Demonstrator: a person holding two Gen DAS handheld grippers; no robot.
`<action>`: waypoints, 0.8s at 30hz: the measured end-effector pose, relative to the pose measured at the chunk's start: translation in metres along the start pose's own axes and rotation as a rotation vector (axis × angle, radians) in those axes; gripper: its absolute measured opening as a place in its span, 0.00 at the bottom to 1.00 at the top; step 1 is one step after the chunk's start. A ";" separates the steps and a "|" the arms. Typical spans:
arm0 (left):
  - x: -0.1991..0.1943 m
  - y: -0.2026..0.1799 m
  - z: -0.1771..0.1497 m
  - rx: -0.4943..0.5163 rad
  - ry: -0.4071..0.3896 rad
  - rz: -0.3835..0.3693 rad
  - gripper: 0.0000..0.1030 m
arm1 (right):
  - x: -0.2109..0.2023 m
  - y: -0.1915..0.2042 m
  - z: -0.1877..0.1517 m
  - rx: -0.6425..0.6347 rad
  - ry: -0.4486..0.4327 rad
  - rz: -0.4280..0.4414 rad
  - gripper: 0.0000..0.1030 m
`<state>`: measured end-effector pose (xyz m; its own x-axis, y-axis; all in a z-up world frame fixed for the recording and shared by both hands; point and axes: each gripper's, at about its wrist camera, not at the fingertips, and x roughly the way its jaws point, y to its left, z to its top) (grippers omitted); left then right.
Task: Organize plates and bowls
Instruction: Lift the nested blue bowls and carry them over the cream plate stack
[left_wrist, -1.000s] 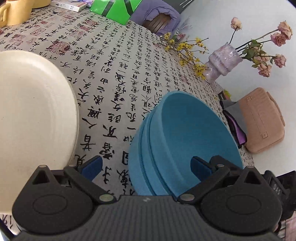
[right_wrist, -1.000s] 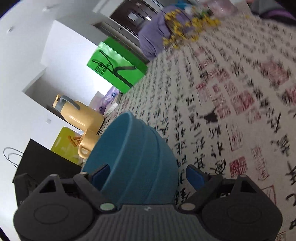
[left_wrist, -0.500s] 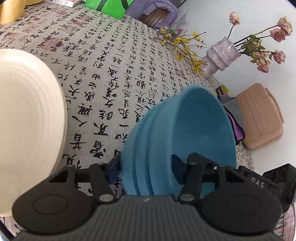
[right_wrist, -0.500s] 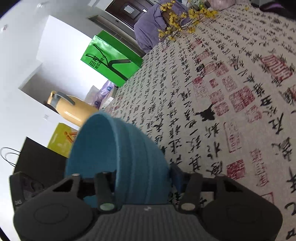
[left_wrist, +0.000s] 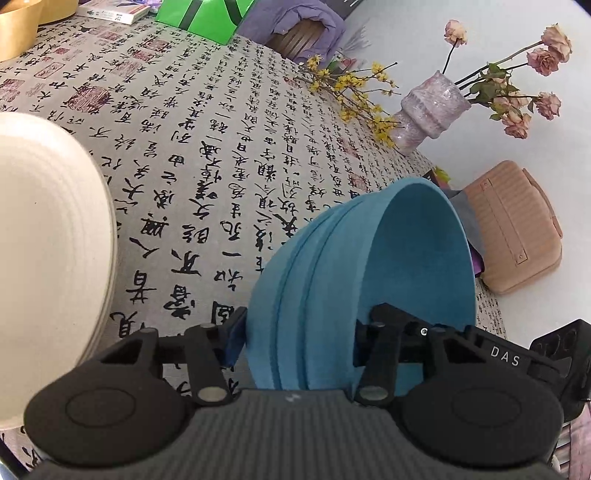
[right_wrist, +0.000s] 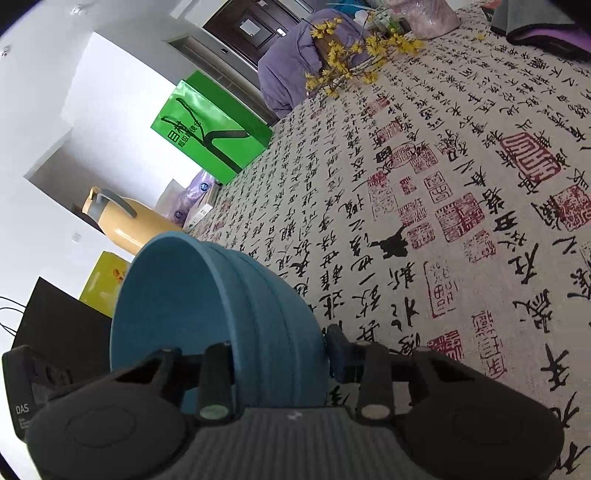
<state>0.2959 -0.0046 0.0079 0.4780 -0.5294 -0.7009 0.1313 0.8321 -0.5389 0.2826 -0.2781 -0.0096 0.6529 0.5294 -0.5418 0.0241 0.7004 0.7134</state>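
Note:
A blue bowl (left_wrist: 417, 266) with stepped bands on its outer wall hangs tilted on edge above the calligraphy tablecloth (left_wrist: 207, 155). My left gripper (left_wrist: 303, 332) is shut on its near wall, one finger outside and one inside. From the opposite side my right gripper (right_wrist: 279, 356) clamps the bowl (right_wrist: 258, 302) across the wall, its jaws still closing. Each gripper's body shows at the edge of the other's view. A large cream plate (left_wrist: 44, 240) lies to the left of the bowl.
A purple vase of dried roses (left_wrist: 428, 107), yellow blossom twigs (left_wrist: 351, 92) and a tan case (left_wrist: 517, 225) stand at the far right edge. A green box (right_wrist: 210, 129), a yellow jug (right_wrist: 125, 225) and a black bag (right_wrist: 62, 325) line the other side.
Both grippers went from wide open around the bowl to clamped on its wall. The bowl tipped from resting on the cloth up onto its edge.

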 end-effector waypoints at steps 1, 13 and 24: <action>-0.001 0.000 0.000 0.001 -0.001 -0.001 0.50 | 0.000 0.001 0.000 -0.003 -0.001 -0.001 0.34; -0.033 0.012 0.006 -0.018 -0.077 -0.002 0.50 | 0.003 0.040 0.004 -0.077 -0.009 0.016 0.33; -0.089 0.058 0.010 -0.095 -0.199 0.043 0.50 | 0.040 0.103 -0.001 -0.181 0.052 0.090 0.34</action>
<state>0.2692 0.0923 0.0441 0.6446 -0.4429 -0.6231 0.0292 0.8287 -0.5589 0.3102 -0.1842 0.0422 0.6061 0.6143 -0.5052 -0.1719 0.7214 0.6708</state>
